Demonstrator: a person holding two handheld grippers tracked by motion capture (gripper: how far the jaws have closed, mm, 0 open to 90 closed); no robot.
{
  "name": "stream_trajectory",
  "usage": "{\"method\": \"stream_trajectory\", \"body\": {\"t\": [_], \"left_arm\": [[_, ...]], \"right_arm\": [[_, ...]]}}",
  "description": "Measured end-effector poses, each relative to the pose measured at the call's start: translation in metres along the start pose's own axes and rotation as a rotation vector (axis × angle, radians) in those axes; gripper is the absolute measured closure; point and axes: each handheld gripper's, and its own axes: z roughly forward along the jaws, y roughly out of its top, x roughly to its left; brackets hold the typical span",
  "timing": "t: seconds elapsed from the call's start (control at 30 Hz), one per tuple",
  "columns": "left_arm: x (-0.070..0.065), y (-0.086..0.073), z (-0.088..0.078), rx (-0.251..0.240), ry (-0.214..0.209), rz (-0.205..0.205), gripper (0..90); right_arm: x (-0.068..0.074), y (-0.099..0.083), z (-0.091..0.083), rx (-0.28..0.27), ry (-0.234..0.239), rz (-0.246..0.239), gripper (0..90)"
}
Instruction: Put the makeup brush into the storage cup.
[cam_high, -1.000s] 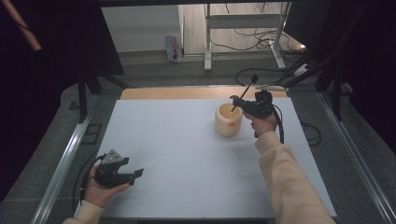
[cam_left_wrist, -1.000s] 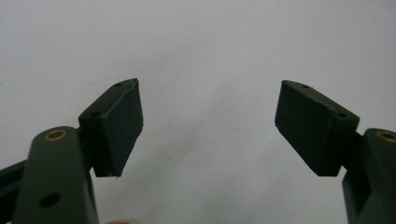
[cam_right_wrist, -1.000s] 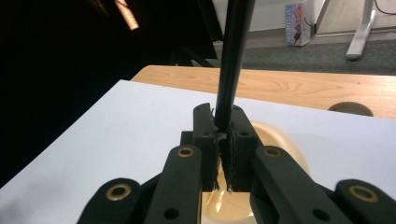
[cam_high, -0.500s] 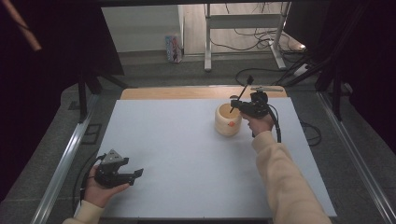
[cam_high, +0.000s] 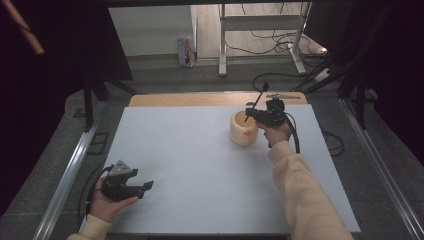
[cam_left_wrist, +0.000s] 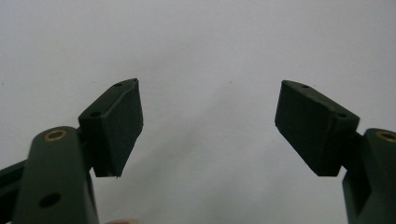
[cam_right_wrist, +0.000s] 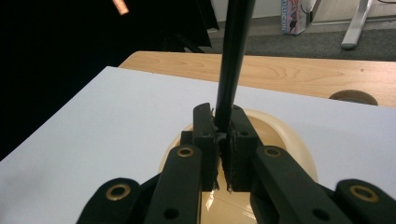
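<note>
A white rectangular table sheet covers most of the light wooden tabletop, whose bare edge runs along twelve o'clock. On the sheet, toward one o'clock from its middle, stands a cream round pot with an orange mark on its side. Nothing else lies near it; the grey floor beyond carries black cables and a white metal frame leg.

The right gripper hangs at the pot's three o'clock rim, jaws clamped together on a thin black stick that slants up toward one o'clock with its lower end over the pot's mouth. The left gripper rests far off at seven o'clock of the sheet, jaws wide apart with nothing between them.

The right gripper view gives the grip itself: the stick pinched between the pads, the pot directly beneath. The left gripper view offers the spread pads over plain white sheet.
</note>
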Motion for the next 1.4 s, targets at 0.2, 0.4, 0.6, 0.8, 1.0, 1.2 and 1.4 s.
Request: {"method": "stream_trajectory", "body": {"t": [0.2,0.4,0.6,0.8,1.0,1.2,1.4], "left_arm": [[0.000,0.000,0.000,0.001,-0.001,0.000,24.3],[0.000,0.000,0.000,0.001,-0.001,0.000,24.3],[0.000,0.000,0.000,0.001,0.000,0.002,24.4],[0.000,0.000,0.000,-0.002,-0.001,0.000,24.3],[0.001,0.000,-0.001,-0.003,0.000,0.001,24.3],[0.000,0.001,-0.001,-0.006,0.000,0.002,24.3],[-0.001,0.002,-0.001,-0.012,-0.001,0.008,24.2]], "right_arm": [[0.004,0.001,-0.002,-0.053,-0.031,-0.021,42.3],[0.006,0.003,-0.009,-0.090,-0.057,-0.018,29.0],[0.007,0.002,-0.013,-0.103,-0.081,-0.025,21.7],[0.007,0.006,-0.022,-0.128,-0.096,-0.037,19.0],[0.009,0.009,-0.037,-0.140,-0.102,-0.053,18.0],[0.011,0.006,-0.049,-0.127,-0.088,-0.072,17.3],[0.013,-0.001,-0.059,-0.120,-0.068,-0.081,16.8]]}}
